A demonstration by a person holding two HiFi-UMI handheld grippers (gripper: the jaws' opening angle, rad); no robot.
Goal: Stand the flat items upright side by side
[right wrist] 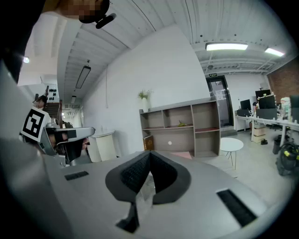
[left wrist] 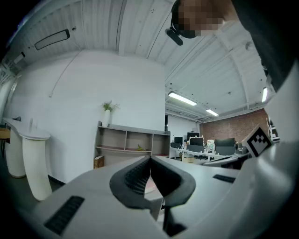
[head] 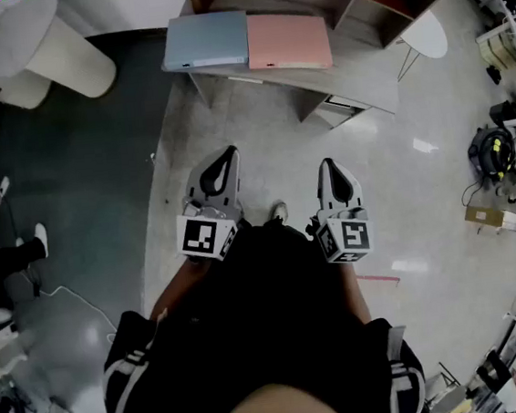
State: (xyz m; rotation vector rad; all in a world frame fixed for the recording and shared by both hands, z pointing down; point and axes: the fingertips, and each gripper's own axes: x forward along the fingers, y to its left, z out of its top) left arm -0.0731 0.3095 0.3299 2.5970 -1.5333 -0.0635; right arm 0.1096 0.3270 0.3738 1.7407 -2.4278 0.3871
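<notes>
A: Step in hand?

B: Approach, I'd say. The left gripper (head: 227, 158) and right gripper (head: 327, 166) are both clenched on nothing, close to the person's body.

A: How to do it well?

B: Step closer and open the jaws before reaching. Pinch one item by its near edge, tip it onto that edge, and steady it with the other gripper so it doesn't flop.

A: Where are the items?

B: The light blue flat folder (head: 207, 39) and the pink flat folder (head: 288, 40) lie flat, edge to edge, on the grey low table (head: 363, 73). They're far ahead, well apart from both grippers. Blue is on the left, pink on the right.
</notes>
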